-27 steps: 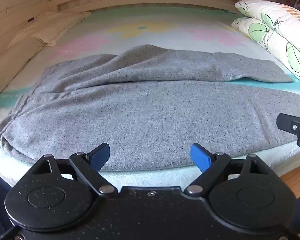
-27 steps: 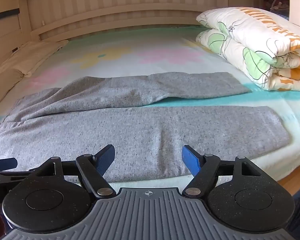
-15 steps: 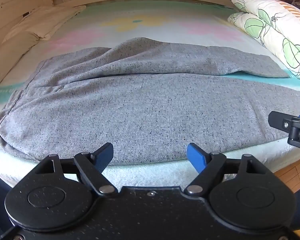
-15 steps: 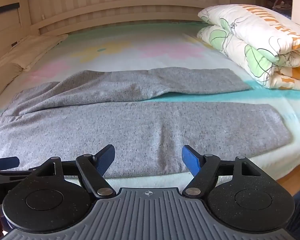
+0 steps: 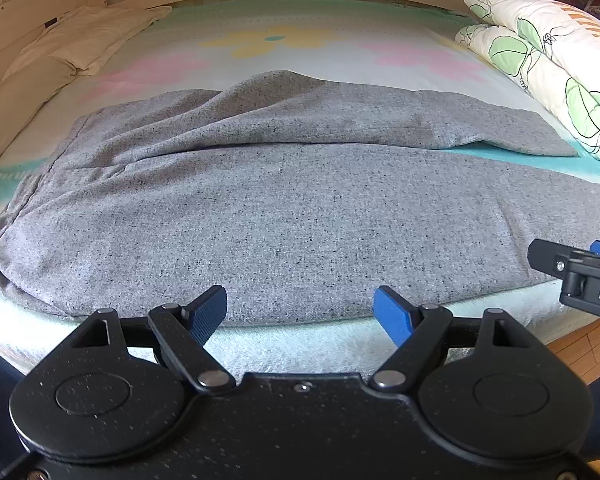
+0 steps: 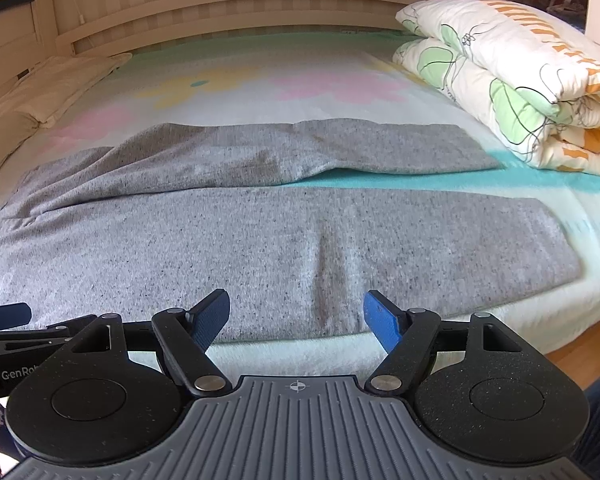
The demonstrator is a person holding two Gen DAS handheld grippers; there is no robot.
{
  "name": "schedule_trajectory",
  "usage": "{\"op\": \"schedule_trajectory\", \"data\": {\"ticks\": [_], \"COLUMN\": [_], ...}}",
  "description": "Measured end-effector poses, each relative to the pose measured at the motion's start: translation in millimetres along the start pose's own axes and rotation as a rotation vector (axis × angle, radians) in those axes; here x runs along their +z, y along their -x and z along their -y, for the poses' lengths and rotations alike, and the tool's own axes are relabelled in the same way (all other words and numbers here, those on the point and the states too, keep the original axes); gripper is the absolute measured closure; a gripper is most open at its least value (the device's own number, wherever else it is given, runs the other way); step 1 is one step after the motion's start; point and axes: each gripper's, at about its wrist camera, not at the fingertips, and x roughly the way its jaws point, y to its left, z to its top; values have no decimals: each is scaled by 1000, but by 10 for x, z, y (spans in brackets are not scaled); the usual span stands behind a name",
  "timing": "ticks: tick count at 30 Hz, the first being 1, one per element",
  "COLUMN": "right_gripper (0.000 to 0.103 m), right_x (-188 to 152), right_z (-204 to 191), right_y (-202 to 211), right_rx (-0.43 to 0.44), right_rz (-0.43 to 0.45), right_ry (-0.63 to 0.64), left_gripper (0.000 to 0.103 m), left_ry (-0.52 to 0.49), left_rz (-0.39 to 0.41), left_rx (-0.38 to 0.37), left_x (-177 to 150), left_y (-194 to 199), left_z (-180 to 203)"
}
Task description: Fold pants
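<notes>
Grey speckled pants lie spread flat across the bed, waistband at the left, both legs running to the right; they also show in the right wrist view. The far leg is rumpled near the crotch. My left gripper is open and empty, just short of the near leg's front edge. My right gripper is open and empty, just short of the same edge, further right toward the cuff. Each gripper's tip shows at the side of the other's view.
A folded floral duvet lies at the right, beyond the leg cuffs. A cream pillow lies at the far left. A wooden headboard runs along the back. Wooden floor shows below the bed's front edge at the right.
Both grippers have shifted slightly over the bed's front edge, the views tipping down then up a little. The pants have not moved. Both grippers stay open.
</notes>
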Motion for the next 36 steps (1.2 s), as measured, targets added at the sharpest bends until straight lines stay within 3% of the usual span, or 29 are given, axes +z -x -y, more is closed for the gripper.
{"op": "schedule_trajectory", "data": {"ticks": [36], "right_gripper": [30], "right_x": [12], "right_z": [-13], "right_y": [-3], "right_rx": [-3], "right_rz": [-9], "right_ry": [9], "left_gripper": [22], "left_ry": [2], "left_rz": [-3], "left_rx": [-3], "left_x": [0], "left_y": [4], "left_z": [19]}}
